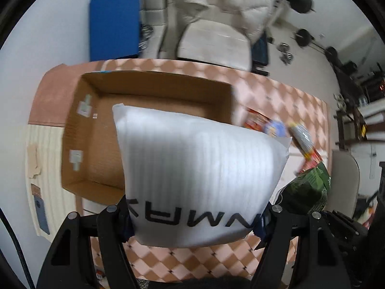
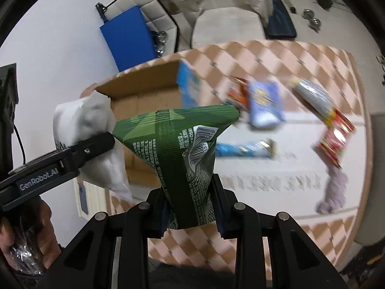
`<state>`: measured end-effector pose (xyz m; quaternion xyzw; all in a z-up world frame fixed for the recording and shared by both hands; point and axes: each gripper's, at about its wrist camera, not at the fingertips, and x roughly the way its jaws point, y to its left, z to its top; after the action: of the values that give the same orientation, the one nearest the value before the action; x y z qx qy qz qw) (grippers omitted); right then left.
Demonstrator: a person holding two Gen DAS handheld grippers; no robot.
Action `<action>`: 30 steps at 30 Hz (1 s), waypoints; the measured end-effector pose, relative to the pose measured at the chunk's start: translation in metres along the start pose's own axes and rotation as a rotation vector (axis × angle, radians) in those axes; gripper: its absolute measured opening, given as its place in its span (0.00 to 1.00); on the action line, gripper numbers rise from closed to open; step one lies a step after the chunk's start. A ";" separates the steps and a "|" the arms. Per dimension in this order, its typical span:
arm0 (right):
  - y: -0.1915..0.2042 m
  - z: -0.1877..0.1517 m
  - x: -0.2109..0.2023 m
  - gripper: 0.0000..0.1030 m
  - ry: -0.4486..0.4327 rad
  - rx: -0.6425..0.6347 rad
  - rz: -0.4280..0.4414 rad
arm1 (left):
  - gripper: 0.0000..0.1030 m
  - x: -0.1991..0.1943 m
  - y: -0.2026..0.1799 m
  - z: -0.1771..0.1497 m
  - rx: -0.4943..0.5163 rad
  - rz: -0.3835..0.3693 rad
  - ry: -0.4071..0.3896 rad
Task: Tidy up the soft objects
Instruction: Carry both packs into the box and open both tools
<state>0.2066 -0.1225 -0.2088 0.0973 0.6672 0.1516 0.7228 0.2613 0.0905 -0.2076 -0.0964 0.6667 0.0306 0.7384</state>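
My left gripper (image 1: pixel 197 219) is shut on a white foam pouch (image 1: pixel 199 168) with black lettering and holds it above the near right part of an open cardboard box (image 1: pixel 96 144). The pouch (image 2: pixel 96 144) and the left gripper's finger also show in the right wrist view at the left. My right gripper (image 2: pixel 190 207) is shut on a green snack bag (image 2: pixel 178 154) and holds it up in front of the box (image 2: pixel 144 106). The green bag shows in the left wrist view (image 1: pixel 308 187) at the right. The box looks empty where visible.
Several packets lie on the checkered tablecloth (image 2: pixel 288 55) to the right of the box: a light blue pack (image 2: pixel 264 103), a blue bar (image 2: pixel 245 149), a silver and red tube (image 2: pixel 320 106), a red pack (image 2: pixel 334 142) and a lilac cloth (image 2: pixel 334 190). A beige chair (image 1: pixel 214 43) stands beyond the table.
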 end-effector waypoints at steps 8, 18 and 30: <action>0.082 0.090 0.127 0.32 0.123 0.052 -0.025 | 0.69 0.066 0.104 0.070 -0.035 0.029 0.135; 0.105 0.133 0.225 0.32 0.198 0.082 -0.110 | 0.70 0.152 0.136 0.104 -0.028 -0.034 0.282; 0.109 0.130 0.212 0.84 0.172 0.021 -0.196 | 0.97 0.135 0.132 0.094 0.021 -0.004 0.216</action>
<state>0.3400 0.0611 -0.3574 0.0256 0.7347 0.0811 0.6731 0.3456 0.2255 -0.3464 -0.0928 0.7426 0.0117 0.6632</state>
